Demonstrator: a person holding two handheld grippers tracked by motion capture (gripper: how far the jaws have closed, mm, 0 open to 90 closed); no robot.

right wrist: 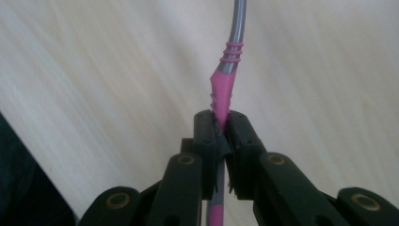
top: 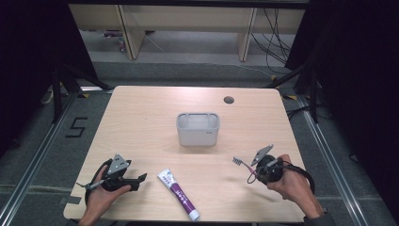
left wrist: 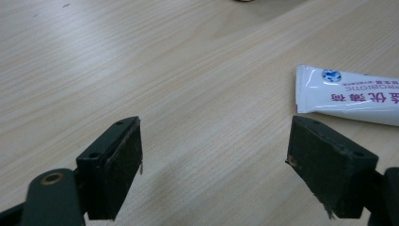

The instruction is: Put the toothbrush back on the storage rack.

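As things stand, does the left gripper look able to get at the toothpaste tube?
Probably yes. The left gripper is open and holds nothing, and the toothpaste tube lies flat just beside it on the table with nothing between them.

A grey holder stands alone mid-surface, with bare wood open on all its sides. Between the two hands, a toothpaste tube lies slantwise near the front edge, blocking a straight sweep there. The left gripper has bare surface ahead; the tube's end sits just beside one of its fingers, perhaps not touching.
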